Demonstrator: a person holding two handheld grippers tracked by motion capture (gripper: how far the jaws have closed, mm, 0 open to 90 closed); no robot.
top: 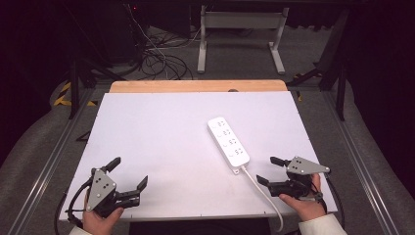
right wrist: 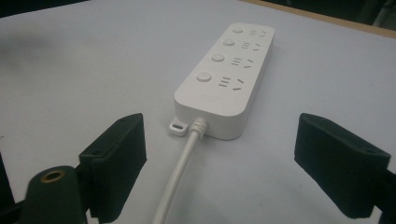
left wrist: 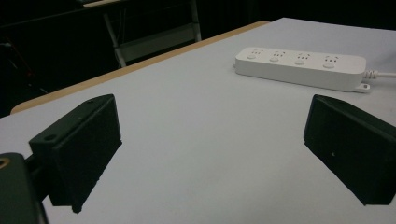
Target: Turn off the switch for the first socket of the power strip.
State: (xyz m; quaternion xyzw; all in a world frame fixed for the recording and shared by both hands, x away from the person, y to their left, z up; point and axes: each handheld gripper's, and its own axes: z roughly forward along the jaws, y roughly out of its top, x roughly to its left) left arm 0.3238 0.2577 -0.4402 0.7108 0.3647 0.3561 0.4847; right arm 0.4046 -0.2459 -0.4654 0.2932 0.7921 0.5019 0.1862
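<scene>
On the white surface [top: 161, 142], right of centre, lies a white power strip [top: 228, 141], flat and set at a slant, its far end leaning a little toward the left. It is a long block with rounded corners. Along its top run four round buttons, each beside a group of socket slots. At the near end a small mounting tab sticks out next to the spot where the white cord [top: 262, 191] leaves the body through a ribbed collar. The cord runs toward the near edge of the surface, curving slightly, and drops over it.

Both tongs rest low at the near edge, each held in a hand. The left tongs [top: 129, 174] sit at the near left corner, well apart from the strip, jaws spread wide with nothing between them. The right tongs [top: 266, 170] sit just beside the cord end of the strip, jaws likewise spread wide and empty, pointing toward it; in the right gripper view the cord passes between the two jaws without touching either.
</scene>
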